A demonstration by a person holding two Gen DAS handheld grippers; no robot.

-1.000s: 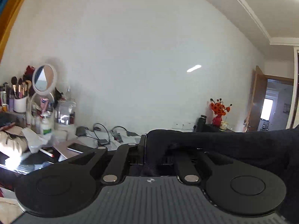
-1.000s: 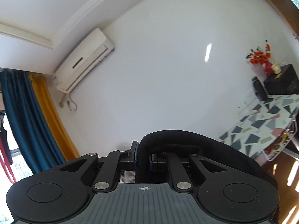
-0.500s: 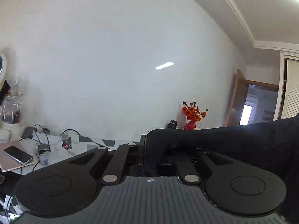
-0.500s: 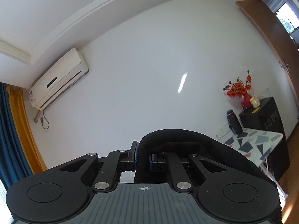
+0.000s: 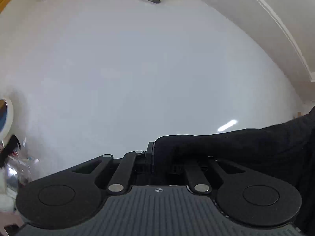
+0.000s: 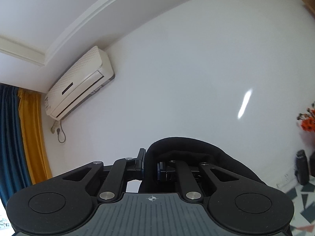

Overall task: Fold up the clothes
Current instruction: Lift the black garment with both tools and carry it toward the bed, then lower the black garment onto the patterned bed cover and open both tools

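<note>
Black fabric garment is pinched in both the left gripper and the right gripper, jaws pressed onto the cloth, both held high facing the white wall. Looks like the lift-and-spread step. Next: lower it flat, cloth trailing toward 3 o'clock in the left view.

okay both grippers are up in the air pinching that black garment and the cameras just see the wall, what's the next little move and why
Probably bring both grippers down and forward together to lay the cloth flat. The left gripper and the right gripper are each shut on the black garment, which drapes off to the right of each, and both point at the white wall, with no laying surface between them.
</note>
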